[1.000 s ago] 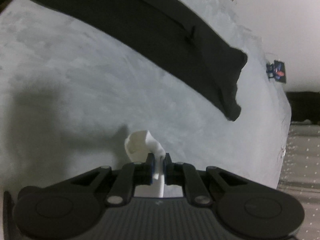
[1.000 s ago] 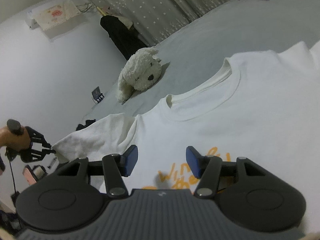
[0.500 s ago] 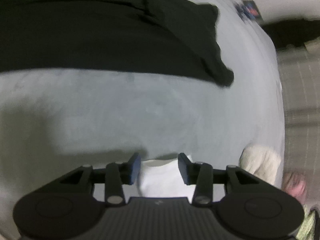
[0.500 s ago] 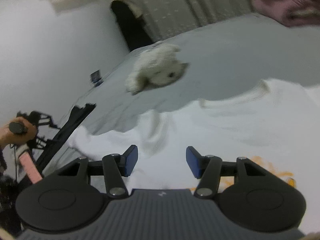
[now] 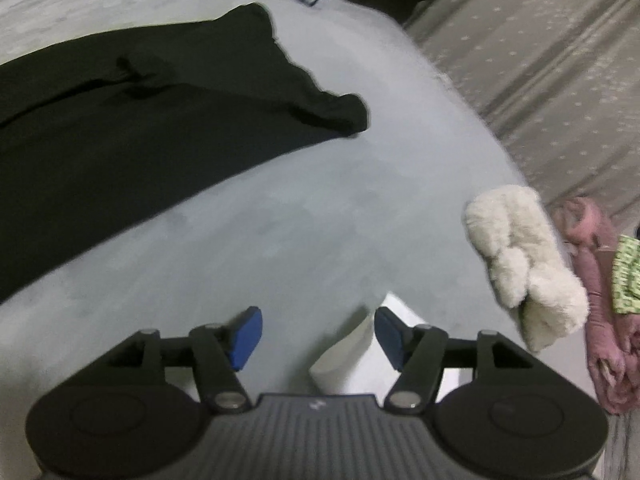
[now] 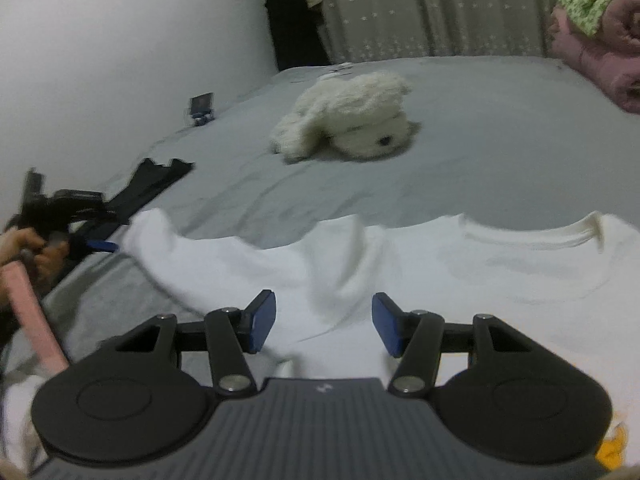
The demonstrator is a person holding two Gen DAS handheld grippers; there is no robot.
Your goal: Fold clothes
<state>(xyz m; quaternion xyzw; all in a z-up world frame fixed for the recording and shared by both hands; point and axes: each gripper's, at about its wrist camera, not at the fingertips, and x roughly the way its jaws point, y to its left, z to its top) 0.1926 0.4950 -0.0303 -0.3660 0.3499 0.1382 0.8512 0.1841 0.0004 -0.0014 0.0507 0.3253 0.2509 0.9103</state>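
Note:
A white T-shirt (image 6: 440, 264) with an orange print lies spread on the grey bed (image 6: 480, 128). Its sleeve reaches left toward my left gripper (image 6: 94, 245), which a hand holds at the bed's left side. In the left wrist view that left gripper (image 5: 318, 332) has its jaws opening; the white sleeve end (image 5: 352, 344) lies loose beneath them, close to the right pad, with nothing pressing on it. My right gripper (image 6: 323, 326) hovers open above the shirt's shoulder area, nothing between its fingers.
A black garment (image 5: 132, 120) lies flat at the far left of the bed. A white plush dog (image 6: 352, 116) rests behind the shirt. Pink and green bedding (image 6: 592, 32) is piled at the right. A small dark device (image 6: 201, 108) sits by the wall.
The left gripper let go of the white sleeve end and its jaws spread while it rolled and sank. The right gripper swung left over the shirt, staying open.

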